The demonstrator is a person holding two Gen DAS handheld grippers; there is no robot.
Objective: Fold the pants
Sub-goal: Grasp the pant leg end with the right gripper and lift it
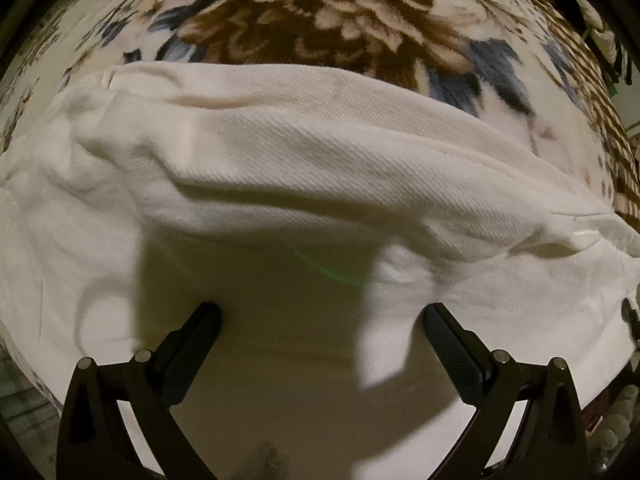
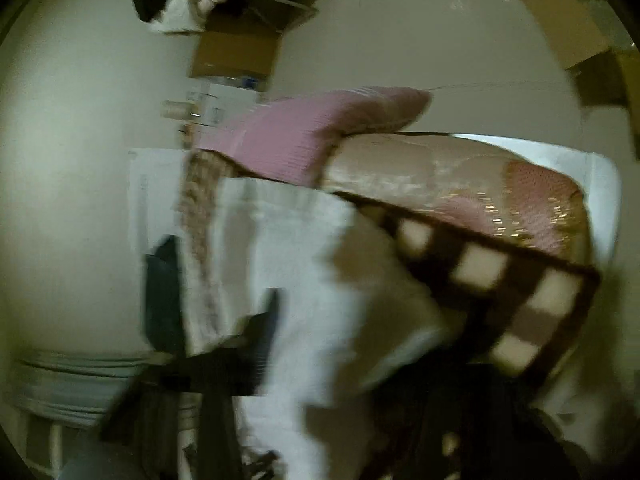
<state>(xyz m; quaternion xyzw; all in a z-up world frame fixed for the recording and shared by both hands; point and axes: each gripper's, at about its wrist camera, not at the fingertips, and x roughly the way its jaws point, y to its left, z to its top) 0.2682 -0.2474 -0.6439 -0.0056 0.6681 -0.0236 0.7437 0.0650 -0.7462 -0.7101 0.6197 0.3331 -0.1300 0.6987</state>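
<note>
White pants [image 1: 304,168] lie spread across the bed in the left wrist view, wrinkled, with a fold ridge running across the middle. My left gripper [image 1: 322,314] is open just above the near part of the pants, holding nothing; its shadow falls on the cloth. The right wrist view is blurred and tilted. White cloth [image 2: 304,264], apparently the pants, hangs between the dark fingers [image 2: 260,332] of my right gripper [image 2: 320,360]. The blur hides how the jaws stand.
A floral brown, blue and cream blanket [image 1: 320,20] covers the bed behind the pants. In the right wrist view a pink pillow [image 2: 312,128], a checkered blanket edge [image 2: 500,280], cardboard boxes [image 2: 240,48] and a pale wall show.
</note>
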